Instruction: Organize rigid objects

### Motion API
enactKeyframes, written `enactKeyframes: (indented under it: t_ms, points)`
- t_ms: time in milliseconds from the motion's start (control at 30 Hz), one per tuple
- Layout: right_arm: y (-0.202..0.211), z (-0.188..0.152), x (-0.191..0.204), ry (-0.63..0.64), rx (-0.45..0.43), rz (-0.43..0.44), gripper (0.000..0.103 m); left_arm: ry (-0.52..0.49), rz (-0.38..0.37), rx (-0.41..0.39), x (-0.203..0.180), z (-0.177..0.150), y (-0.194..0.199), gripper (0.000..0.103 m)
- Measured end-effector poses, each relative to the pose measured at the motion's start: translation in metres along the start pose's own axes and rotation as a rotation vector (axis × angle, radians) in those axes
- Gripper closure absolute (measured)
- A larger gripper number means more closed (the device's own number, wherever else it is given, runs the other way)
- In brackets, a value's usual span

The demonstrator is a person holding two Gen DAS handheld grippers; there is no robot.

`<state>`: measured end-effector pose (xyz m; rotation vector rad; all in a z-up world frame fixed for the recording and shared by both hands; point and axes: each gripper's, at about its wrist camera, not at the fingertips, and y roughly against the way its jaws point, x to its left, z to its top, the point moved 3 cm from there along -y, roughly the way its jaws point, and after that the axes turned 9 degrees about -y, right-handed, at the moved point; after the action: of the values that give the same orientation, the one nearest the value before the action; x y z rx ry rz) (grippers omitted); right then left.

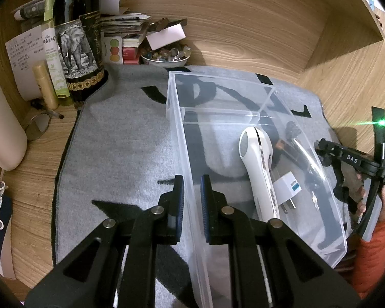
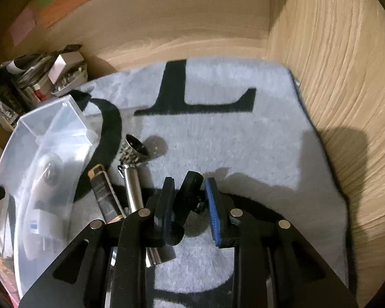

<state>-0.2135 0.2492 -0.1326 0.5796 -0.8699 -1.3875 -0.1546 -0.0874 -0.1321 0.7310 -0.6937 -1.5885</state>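
A grey mat (image 1: 120, 159) with black lettering covers a wood-grain counter (image 1: 243, 33) walled in by wooden panels. The left gripper (image 1: 192, 190) is clamped on the near-left wall of a clear plastic box (image 1: 328, 243), which holds a white handheld device (image 1: 259, 169) and a white plug adapter (image 1: 287, 187). The right gripper (image 2: 190, 200), just right of the box, pinches a small black clip (image 2: 187, 192). A metal grater (image 2: 134, 154) and dark bar (image 2: 104, 192) lie on the mat between them.
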Motion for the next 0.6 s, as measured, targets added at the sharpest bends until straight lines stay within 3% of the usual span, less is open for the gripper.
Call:
enactKeyframes:
  t_ms: [167, 600]
  points:
    - [0.019, 0.009, 0.011, 0.019, -0.059, 0.005, 0.08, 0.0, -0.002, -0.001, 0.0, 0.0, 0.001, 0.09]
    - [0.064, 0.021, 0.082, 0.149, -0.185, 0.131, 0.08, 0.007, 0.005, -0.004, -0.003, 0.0, 0.002, 0.09]
